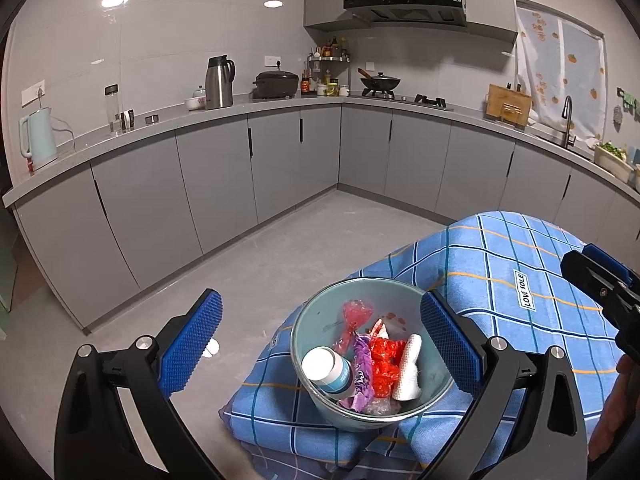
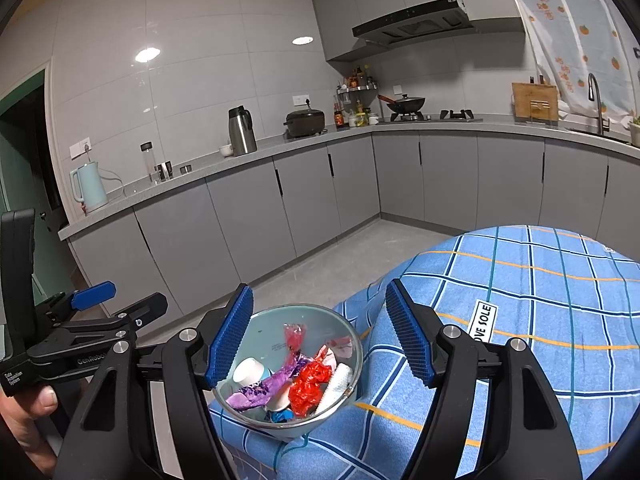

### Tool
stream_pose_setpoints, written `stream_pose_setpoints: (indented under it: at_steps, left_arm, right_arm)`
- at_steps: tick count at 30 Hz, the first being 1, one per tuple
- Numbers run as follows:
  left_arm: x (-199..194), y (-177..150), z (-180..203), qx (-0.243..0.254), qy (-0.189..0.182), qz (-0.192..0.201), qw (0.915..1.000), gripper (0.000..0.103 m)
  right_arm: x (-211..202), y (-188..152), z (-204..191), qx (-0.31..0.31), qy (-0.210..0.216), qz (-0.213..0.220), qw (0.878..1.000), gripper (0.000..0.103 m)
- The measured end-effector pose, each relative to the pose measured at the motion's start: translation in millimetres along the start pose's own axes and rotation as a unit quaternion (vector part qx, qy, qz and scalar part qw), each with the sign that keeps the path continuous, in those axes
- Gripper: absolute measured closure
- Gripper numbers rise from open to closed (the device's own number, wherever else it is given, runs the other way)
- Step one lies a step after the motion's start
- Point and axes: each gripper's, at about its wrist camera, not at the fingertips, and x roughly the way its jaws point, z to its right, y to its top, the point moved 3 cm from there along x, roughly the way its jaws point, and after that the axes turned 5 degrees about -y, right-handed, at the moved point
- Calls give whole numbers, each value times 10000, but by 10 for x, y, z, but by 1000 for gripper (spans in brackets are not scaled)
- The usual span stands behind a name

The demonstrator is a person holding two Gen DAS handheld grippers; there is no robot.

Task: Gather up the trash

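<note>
A: How many bins are there, and where?

B: One pale round bin [image 1: 316,328], standing on the blue checked cloth [image 1: 500,264] at its near corner, by the grey floor [image 1: 280,248].

A: And what lies in it?

B: I count one white bottle with a blue label [image 1: 328,370], one purple wrapper [image 1: 362,376], one crumpled red bag [image 1: 384,364], one pink twisted wrapper [image 1: 354,316] and one white wad of paper [image 1: 410,368]. Some clear film sits under them; I cannot tell how many pieces.

A: The grippers?

B: Two. The left gripper [image 1: 320,344] is spread wide above the bin, holding nothing. The right gripper [image 2: 320,336] is parted too, empty, its two blue pads [image 2: 232,332] either side of the bin's far rim.

A: Anything off the cloth?

B: One small white scrap [image 1: 211,347] on the floor beside the cloth
</note>
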Motion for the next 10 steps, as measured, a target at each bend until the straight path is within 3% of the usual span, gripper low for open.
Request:
stream_pose_setpoints:
  at_steps: [10]
  left_arm:
    - [-31,16,-8,-93,-148,31,9998,5]
  right_arm:
    - [-22,-12,101,44,-133,19,9999,34]
